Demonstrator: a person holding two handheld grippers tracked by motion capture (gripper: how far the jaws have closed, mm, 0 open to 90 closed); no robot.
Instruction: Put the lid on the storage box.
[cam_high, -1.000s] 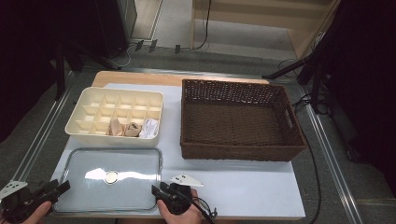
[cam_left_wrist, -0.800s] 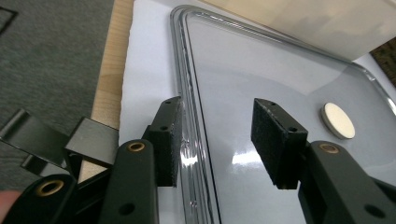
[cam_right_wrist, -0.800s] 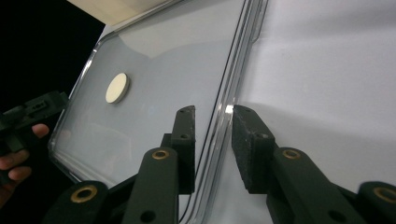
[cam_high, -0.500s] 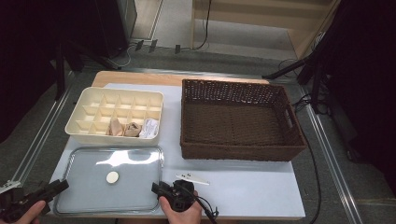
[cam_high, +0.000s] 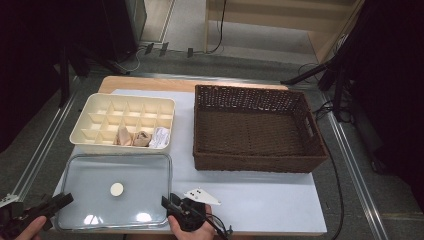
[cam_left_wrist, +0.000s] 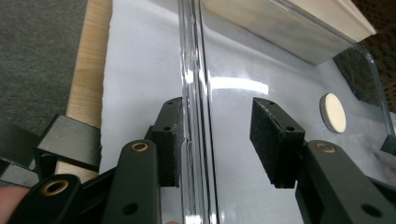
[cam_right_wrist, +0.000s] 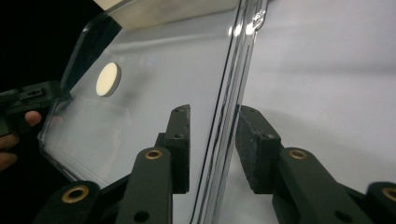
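The clear tray (cam_high: 116, 190) sits at the near-left of the table (cam_high: 260, 200), just in front of the cream divided box (cam_high: 125, 121), a small white disc (cam_high: 116, 189) resting in it; it looks rigid, light and slick — a thing best taken by its raised rim on opposite sides. Left gripper (cam_left_wrist: 217, 133) straddles the left rim, jaws just closing, outer pad at the rim, inner pad clear — not clamped; right gripper (cam_right_wrist: 212, 147) straddles the right rim likewise, closing, gap visible, both hands low at the table's near edge.
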